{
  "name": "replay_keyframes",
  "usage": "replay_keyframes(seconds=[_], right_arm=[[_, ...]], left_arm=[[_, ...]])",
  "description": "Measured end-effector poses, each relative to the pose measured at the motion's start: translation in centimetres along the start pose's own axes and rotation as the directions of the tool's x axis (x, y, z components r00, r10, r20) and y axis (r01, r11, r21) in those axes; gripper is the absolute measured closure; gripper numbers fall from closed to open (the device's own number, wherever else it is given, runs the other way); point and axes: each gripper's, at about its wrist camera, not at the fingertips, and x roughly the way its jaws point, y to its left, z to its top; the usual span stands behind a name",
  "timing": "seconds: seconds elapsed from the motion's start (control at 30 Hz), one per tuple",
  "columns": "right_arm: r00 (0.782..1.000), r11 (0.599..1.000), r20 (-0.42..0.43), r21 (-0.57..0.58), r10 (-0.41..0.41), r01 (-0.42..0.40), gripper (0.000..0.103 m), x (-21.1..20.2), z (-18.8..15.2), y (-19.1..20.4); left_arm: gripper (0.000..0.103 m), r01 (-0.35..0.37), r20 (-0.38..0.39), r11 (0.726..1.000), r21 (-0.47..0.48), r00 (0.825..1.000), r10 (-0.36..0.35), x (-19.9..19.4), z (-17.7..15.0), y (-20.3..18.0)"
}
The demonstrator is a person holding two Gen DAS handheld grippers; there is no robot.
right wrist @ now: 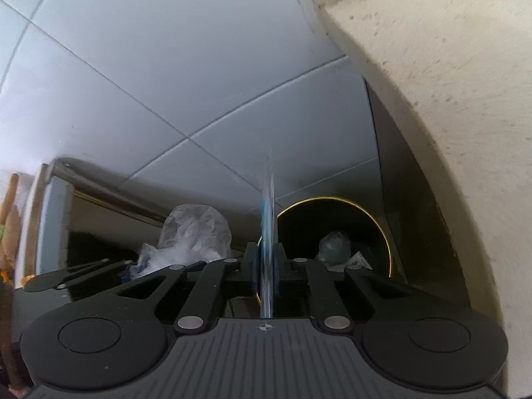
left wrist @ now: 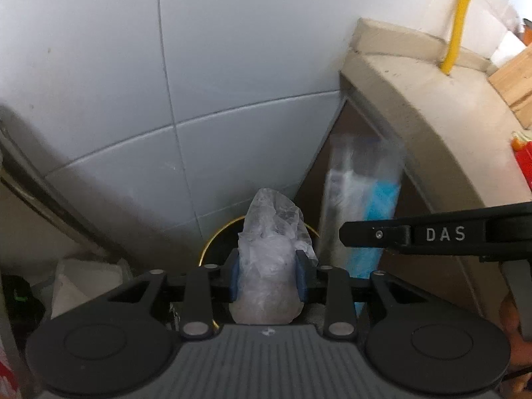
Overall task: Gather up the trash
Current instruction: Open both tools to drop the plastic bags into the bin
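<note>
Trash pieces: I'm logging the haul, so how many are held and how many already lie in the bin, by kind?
Crumpled clear plastic bag, held: 1
Flat blue-and-clear wrapper, held: 1
Crumpled pieces in the black bin: at least 2
Total: at least 4

- Left gripper: pitched steeply down, jaws part closed, blue pads pressing both sides of a crumpled clear bag that stands up between them.
- Right gripper: also pitched down, jaws close together, a thin blue-and-clear wrapper edge-on between the pads; whether the pads still pinch it cannot be told.
- In the left wrist view the right gripper's finger reaches in from the right edge, near the left gripper.
- In the right wrist view the left gripper's linkage shows low on the left, bag in its jaws.
</note>
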Motion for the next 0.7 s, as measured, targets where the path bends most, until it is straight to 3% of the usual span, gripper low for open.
replay_keyframes(seconds=[0.23, 0.43, 0.7], right_arm=[[0.998, 0.998, -0.009, 0.013, -0.057, 0.057, 0.084, 1.7, 0.4, -0.9], [0.999, 0.998, -0.002, 0.024, -0.049, 0.049, 0.078, 1.1, -0.3, -1.1], [0.998, 0.997, 0.051, 0.078, -0.025, 0.021, 0.078, -1.2, -1.7, -2.2]], left_arm=[[0.068, -0.034, -0.036, 0.999, -0.016, 0.999, 0.034, 1.1, 0.1, 0.1], [0.067, 0.068, -0.091, 0.994, -0.085, 0.993, -0.076, 1.9, 0.4, 0.9], [0.055, 0.06, -0.075, 0.998, -0.036, 0.995, -0.063, 1.8, 0.3, -0.3]])
